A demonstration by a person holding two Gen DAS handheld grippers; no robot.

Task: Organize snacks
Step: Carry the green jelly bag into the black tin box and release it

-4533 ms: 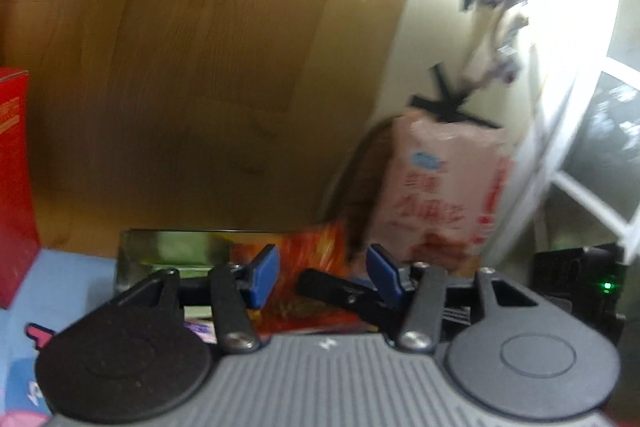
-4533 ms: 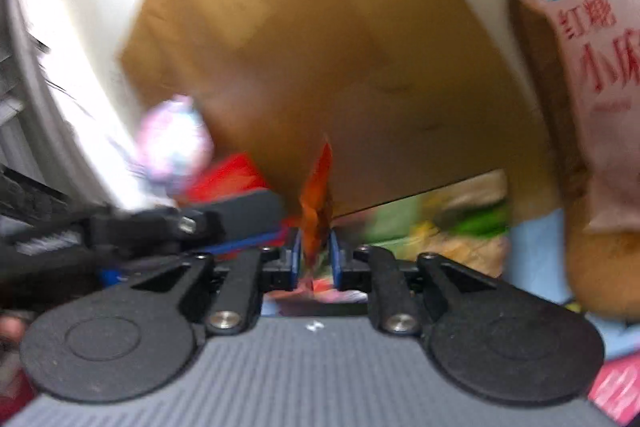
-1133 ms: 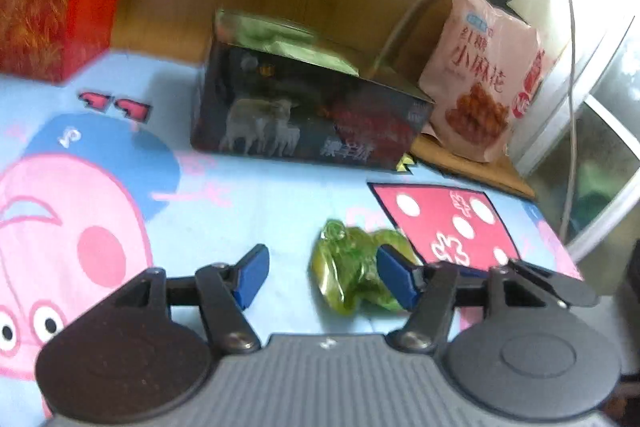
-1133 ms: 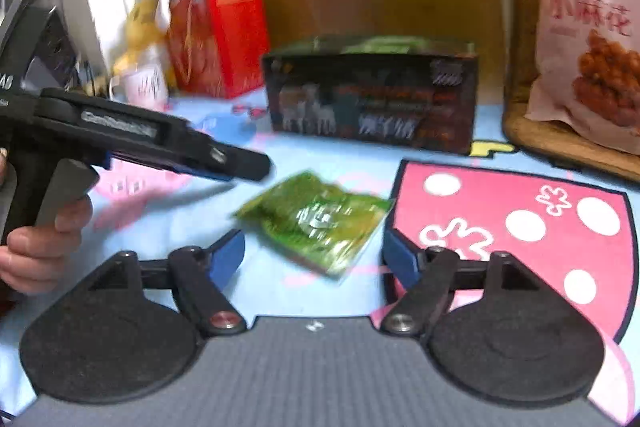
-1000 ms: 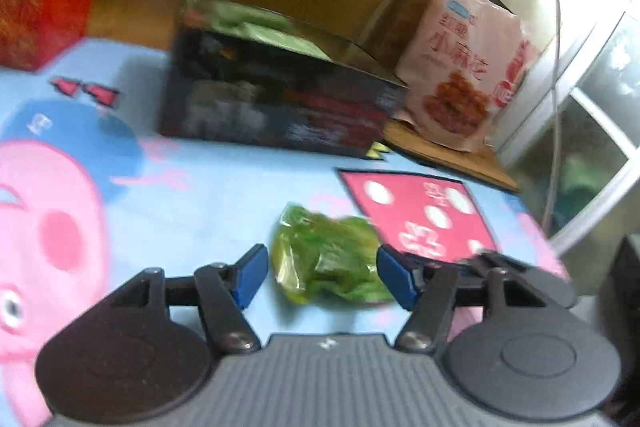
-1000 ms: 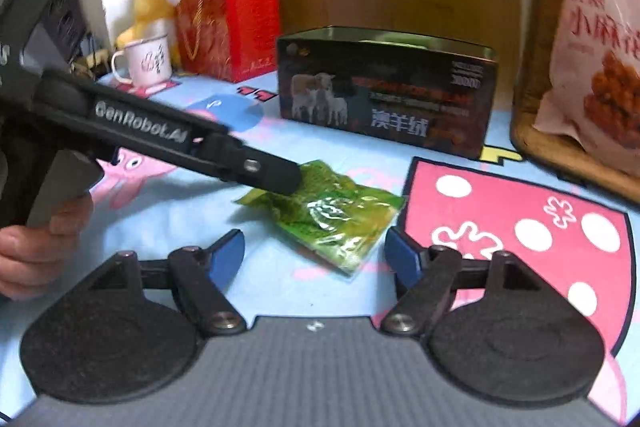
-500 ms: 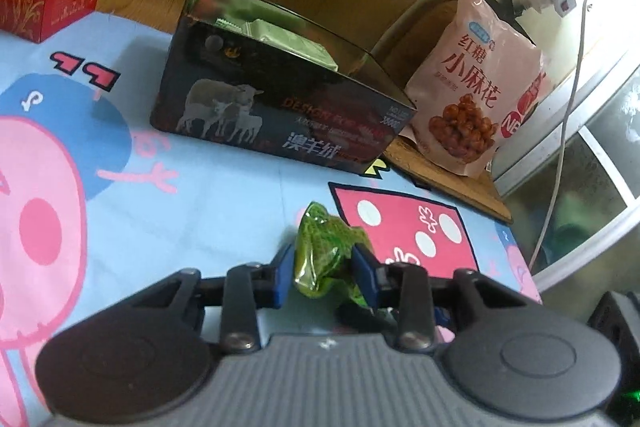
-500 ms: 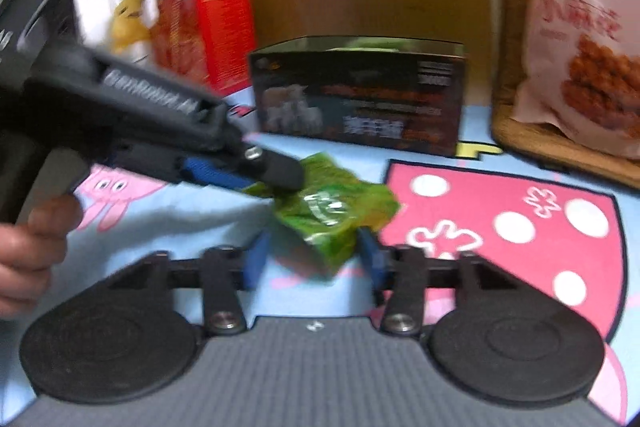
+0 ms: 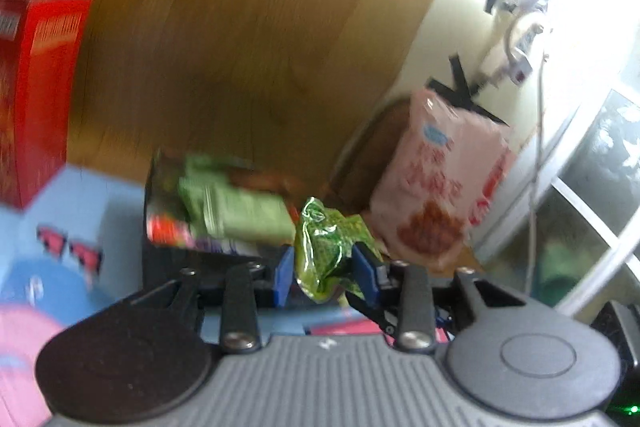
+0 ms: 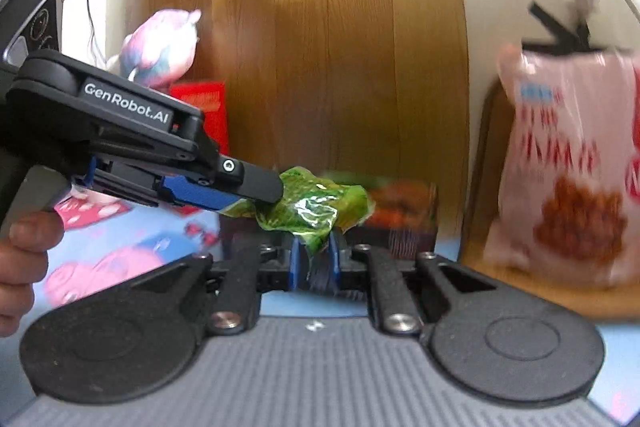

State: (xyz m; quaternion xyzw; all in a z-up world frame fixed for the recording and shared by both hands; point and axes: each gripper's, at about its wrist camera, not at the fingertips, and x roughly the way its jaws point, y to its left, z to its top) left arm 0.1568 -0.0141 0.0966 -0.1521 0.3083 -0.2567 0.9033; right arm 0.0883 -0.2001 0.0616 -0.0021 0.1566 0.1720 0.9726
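Big wooden panel (image 10: pixel 340 47) fills the back, and in front of it sits the dark snack box (image 9: pixel 208 227), our landmark, lid off and already carrying green packets (image 9: pixel 236 211) and something orange, so part of the sorting looks done. To the right of the box stands the pink snack bag (image 10: pixel 568 179), upright on a wooden board; to its left, the red carton (image 9: pixel 36 87). Now the action: the green packet (image 9: pixel 324 247) is up in the air, just in front of the box and near its right end, clear of the cartoon tablecloth (image 9: pixel 60 211). Both claws have it! The left gripper (image 9: pixel 326 273) pinches its crumpled body between blue pads, and the right gripper (image 10: pixel 314 263) is clamped tight on a lower corner. In the right wrist view the packet's long axis runs roughly level, left to right, one end toward the left gripper's tip. Still to come, by my reading: carrying it over the box rim and letting go, and possibly the pink bag after that.
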